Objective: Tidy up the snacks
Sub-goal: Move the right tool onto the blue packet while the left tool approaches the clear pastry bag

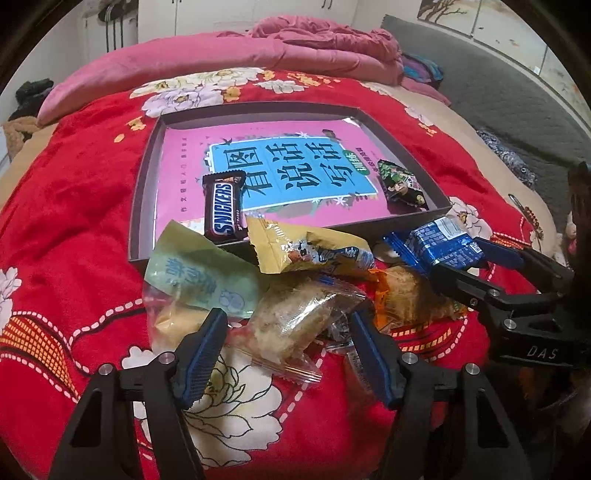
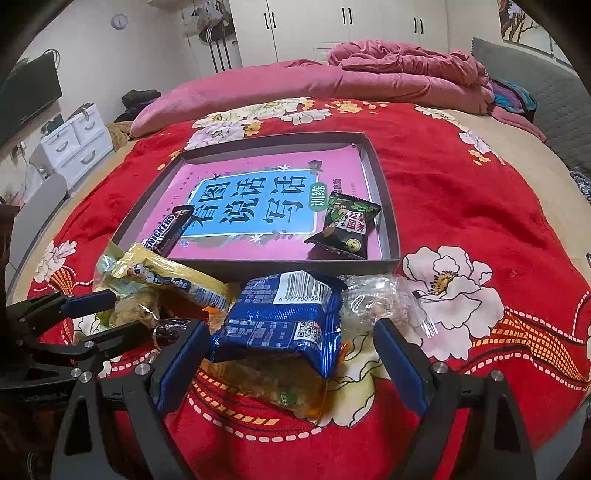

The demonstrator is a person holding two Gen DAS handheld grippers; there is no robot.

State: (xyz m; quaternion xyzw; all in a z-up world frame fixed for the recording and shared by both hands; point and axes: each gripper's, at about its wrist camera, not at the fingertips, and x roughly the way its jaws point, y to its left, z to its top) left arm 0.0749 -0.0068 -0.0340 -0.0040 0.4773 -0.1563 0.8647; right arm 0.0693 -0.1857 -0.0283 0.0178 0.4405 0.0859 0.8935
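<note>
Red blanket (image 2: 461, 206) | blue packet (image 2: 284, 325) between open right tongs (image 2: 291, 354)

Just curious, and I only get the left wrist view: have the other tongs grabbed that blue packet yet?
Observer: No. The right tongs stand open around the blue packet, not squeezing it.
Visitor: Anything hidden beside it?
Observer: A clear-wrapped snack lies just right of it on the red blanket.
Visitor: What is on the packet's near face?
Observer: A QR code.

Red floral blanket (image 1: 74, 229), pink quilt (image 2: 280, 83), white wardrobe (image 2: 332, 29).
</note>
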